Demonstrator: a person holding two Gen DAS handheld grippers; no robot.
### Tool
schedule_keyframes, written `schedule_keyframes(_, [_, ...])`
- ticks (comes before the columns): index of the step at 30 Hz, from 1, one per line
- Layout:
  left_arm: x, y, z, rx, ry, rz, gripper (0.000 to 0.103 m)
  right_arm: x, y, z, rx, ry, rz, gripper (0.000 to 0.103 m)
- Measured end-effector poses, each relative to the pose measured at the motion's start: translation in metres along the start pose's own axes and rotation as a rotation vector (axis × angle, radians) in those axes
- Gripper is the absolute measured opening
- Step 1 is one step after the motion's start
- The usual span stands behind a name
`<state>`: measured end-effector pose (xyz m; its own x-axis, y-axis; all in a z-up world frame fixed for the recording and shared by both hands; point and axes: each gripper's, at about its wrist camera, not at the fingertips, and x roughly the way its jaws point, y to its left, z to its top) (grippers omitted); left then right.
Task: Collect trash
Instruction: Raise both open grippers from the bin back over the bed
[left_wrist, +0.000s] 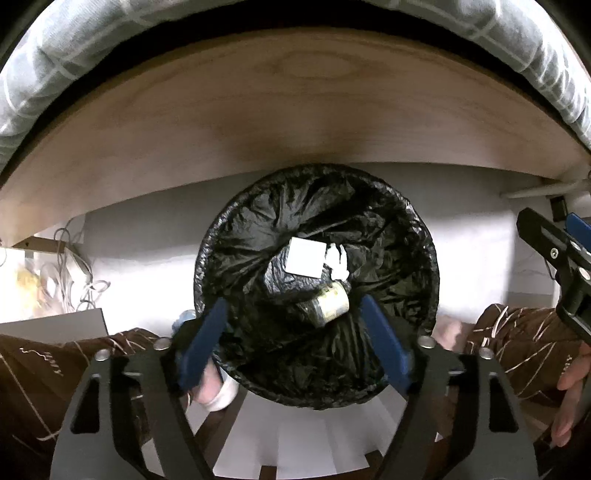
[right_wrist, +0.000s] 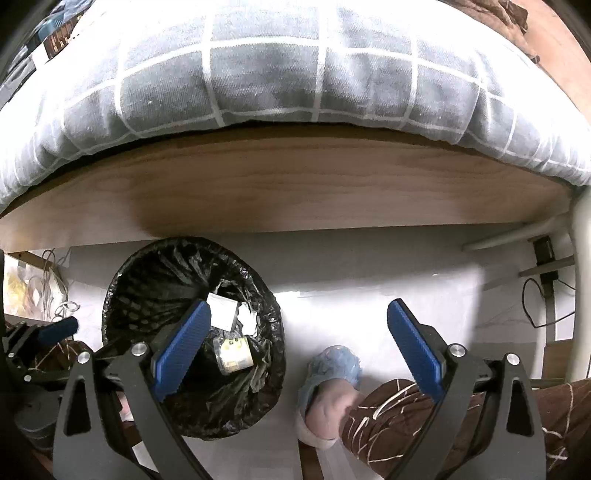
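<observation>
Beside wooden bed frame (right_wrist: 280, 184), lined bin (right_wrist: 155, 266)

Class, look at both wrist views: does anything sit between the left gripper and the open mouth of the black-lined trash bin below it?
Nothing visible does. The left gripper hangs open over the trash bin, whose mouth is uncovered; a white square paper and a small jar already lie inside.

Bin (left_wrist: 317, 288) mouth lies unobstructed below; bed board (left_wrist: 280, 122) crowds its far rim.

Right claw (right_wrist: 299, 347) wide apart, empty, above white floor (right_wrist: 369, 306); black-lined bin (right_wrist: 122, 273) with scraps just left
</observation>
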<state>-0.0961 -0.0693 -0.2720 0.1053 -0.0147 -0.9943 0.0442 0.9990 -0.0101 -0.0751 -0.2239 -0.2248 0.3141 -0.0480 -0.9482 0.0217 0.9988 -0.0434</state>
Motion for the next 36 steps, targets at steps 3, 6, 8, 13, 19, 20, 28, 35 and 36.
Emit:
schedule_keyframes(3, [-0.006,0.003,0.002,-0.007,-0.025,0.008,0.086,-0.006,0.001,0.004,0.001,-0.018,-0.003,0.092])
schedule_keyframes(6, [-0.017,0.008,0.006,-0.019,-0.059,0.002,0.09,-0.013,0.002,0.008,0.001,-0.048,-0.007,0.092])
schedule_keyframes(8, [-0.026,0.011,0.009,-0.025,-0.094,0.012,0.094,-0.021,0.002,0.012,0.004,-0.071,-0.009,0.092])
schedule_keyframes(13, [-0.058,0.023,0.017,-0.06,-0.192,0.011,0.096,-0.047,0.003,0.022,0.007,-0.154,-0.023,0.092])
schedule_keyframes(19, [-0.102,0.034,0.028,-0.095,-0.318,0.014,0.097,-0.087,0.008,0.036,0.006,-0.266,-0.019,0.092])
schedule_keyframes(20, [-0.108,0.034,0.028,-0.094,-0.335,0.017,0.097,-0.093,0.009,0.038,0.006,-0.281,-0.015,0.092])
schedule_keyframes(28, [-0.16,0.038,0.042,-0.092,-0.461,-0.017,0.097,-0.147,0.028,0.062,-0.035,-0.417,0.016,0.092])
schedule_keyframes(35, [-0.189,0.051,0.078,-0.123,-0.525,-0.047,0.097,-0.169,0.028,0.099,-0.029,-0.482,0.014,0.092])
schedule_keyframes(36, [-0.193,0.051,0.083,-0.125,-0.532,-0.045,0.097,-0.171,0.028,0.107,-0.028,-0.489,0.013,0.092])
